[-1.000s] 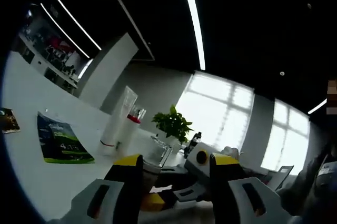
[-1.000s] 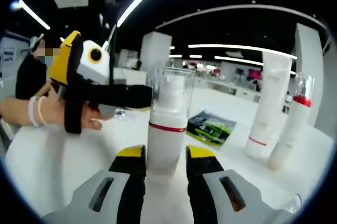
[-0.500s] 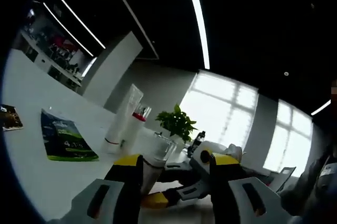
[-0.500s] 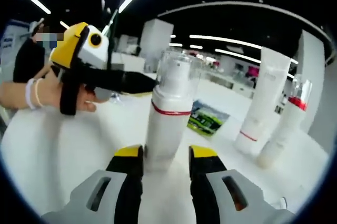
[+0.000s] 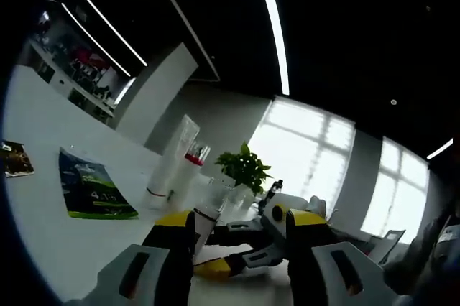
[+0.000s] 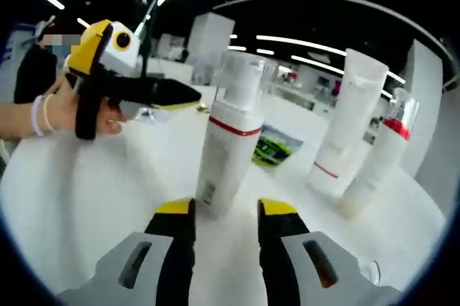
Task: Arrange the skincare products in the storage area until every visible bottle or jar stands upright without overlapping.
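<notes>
**Three products upright on the table**

The pump bottle (image 6: 231,141) stands free beyond the right gripper (image 6: 226,214), whose fingers gape apart, clear of it, beside the tube (image 6: 343,133) and red-collared bottle (image 6: 379,155). The left gripper (image 5: 240,225) hovers nearby, fingers wide, empty.

White bench (image 6: 86,205) has a pump bottle (image 6: 228,149) up close, tube (image 6: 341,133) and red-collared bottle (image 6: 379,159) right, green packet (image 6: 272,149) further back.

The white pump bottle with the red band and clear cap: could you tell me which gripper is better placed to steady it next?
Right. The white pump bottle with the red band and clear cap stands just ahead of the right gripper's open jaws, whereas the left gripper hovers off to its side.
</notes>
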`<state>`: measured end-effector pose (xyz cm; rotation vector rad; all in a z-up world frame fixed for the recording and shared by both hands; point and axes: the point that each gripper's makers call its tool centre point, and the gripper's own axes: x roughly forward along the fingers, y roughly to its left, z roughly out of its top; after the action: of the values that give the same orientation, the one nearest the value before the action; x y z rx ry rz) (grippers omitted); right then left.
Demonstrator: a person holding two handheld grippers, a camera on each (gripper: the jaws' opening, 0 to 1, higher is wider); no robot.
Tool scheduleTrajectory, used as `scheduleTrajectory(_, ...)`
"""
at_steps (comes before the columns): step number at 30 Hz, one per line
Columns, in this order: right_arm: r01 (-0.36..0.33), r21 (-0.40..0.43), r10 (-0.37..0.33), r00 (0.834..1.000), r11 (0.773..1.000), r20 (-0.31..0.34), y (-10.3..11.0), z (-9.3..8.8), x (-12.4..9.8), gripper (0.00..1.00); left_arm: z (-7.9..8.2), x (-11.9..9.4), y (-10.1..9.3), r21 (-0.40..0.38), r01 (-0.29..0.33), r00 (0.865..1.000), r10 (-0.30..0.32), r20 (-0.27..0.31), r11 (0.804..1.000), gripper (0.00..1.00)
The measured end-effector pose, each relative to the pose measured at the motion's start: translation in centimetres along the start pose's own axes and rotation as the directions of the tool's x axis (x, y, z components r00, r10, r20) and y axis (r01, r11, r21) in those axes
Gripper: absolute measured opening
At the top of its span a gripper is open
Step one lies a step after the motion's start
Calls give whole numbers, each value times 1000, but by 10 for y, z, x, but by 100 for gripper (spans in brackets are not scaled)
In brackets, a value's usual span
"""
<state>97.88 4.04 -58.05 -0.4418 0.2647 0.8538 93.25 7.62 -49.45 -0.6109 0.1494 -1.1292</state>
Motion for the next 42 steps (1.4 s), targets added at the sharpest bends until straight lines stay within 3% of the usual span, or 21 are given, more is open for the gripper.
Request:
scheduleTrajectory(14, 103, 3, -103, 993, 995, -53, -30, -12, -18, 24, 4, -1, 4, -5, -11, 1000, 11, 11, 1000, 52)
scheduleTrajectory(19, 44, 71, -47, 998, 996, 34, -13, 9, -21, 24, 4, -1, 8, -1, -24, 1000, 24, 12, 1000, 52)
scheduleTrajectory(24, 17, 91, -24, 997, 996, 76, -2, 17, -14, 33, 5, -3, 8, 3, -38, 999, 38, 22, 999, 52)
scheduleTrajectory(27, 18, 117, -30, 994, 993, 102, 0, 21, -12, 32, 7, -3, 11, 1, -43, 999, 43, 30, 999, 52)
scheduleTrajectory(30, 52, 107, -62, 993, 993, 96, -4, 20, -9, 29, 6, -4, 9, 2, -46, 998, 46, 33, 999, 52)
scheduleTrajectory(34, 46, 111, -58, 993, 993, 105, -5, 20, -6, 19, 6, -3, 10, 5, -47, 998, 47, 33, 999, 52)
scheduleTrajectory(42, 38, 137, -53, 993, 990, 103, -14, 18, -10, 18, 6, -3, 8, 9, -49, 998, 49, 34, 999, 52)
